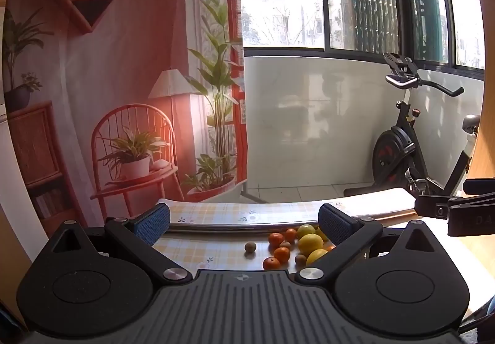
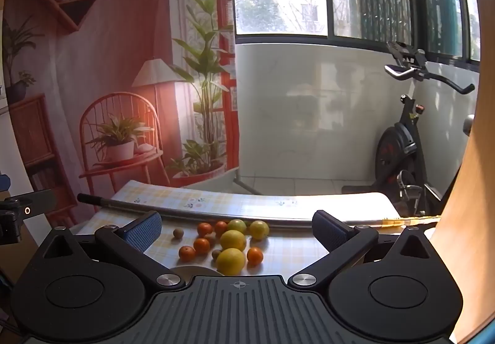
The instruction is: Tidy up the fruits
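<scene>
**Fruit waits in a pile on the worktop**

The big landmark here is the long metal rod (image 2: 216, 214) that lies across the worktop (image 2: 290, 251). The worktop has a yellow checked cloth with little flowers.

The left hand-held gripper (image 1: 244, 224) hangs above the worktop on the near side of the rod. Its two blue pads (image 1: 153, 224) are spread wide apart. It holds nothing.

Just in front of the rod sits the fruit. Farthest left is one small brown kiwi (image 2: 178, 232), all by itself. Next come the small oranges (image 2: 201, 245), five of them, round and bright. Two more brown kiwis (image 2: 216, 254) hide in between them. Then come the four yellow lemons (image 2: 233, 240). Two lemons sit right beside the rod, and the biggest-looking one (image 2: 230, 261) is the farthest from it. One orange (image 2: 255, 255) sits just right of that lemon. The fruits are bunched close, and some look like they touch.

A pale plate rim (image 2: 191, 270) peeks out on the near side of the pile, far from the rod.

The right hand-held gripper (image 2: 236, 229) also hangs on the near side of the rod, over the fruit. Its blue pads (image 2: 329, 231) are wide apart too, and it holds nothing.

Beyond the rod stands a black exercise bike (image 2: 399, 152) by the window.
</scene>
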The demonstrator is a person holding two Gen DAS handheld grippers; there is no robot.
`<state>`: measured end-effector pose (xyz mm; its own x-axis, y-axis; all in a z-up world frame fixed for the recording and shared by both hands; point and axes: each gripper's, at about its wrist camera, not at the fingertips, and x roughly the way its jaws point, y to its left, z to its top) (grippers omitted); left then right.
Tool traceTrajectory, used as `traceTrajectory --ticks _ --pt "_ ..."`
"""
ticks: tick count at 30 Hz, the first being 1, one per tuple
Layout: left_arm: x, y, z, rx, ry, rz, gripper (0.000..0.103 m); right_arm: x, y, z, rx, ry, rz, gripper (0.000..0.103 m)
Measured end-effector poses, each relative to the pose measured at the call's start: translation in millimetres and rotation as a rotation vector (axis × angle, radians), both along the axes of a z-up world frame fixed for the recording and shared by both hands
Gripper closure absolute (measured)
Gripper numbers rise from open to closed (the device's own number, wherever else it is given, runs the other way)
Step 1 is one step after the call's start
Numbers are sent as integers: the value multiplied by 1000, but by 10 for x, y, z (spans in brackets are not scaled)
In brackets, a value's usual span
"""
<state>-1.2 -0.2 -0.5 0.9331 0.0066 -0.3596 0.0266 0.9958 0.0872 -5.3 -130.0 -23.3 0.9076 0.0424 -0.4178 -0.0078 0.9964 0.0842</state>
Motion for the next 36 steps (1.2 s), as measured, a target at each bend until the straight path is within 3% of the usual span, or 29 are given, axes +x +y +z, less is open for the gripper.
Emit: traceTrajectory --ticks 36 --pt "-82 -32 2 12 -18 11 0 -68 -5 61 4 -16 -7 0"
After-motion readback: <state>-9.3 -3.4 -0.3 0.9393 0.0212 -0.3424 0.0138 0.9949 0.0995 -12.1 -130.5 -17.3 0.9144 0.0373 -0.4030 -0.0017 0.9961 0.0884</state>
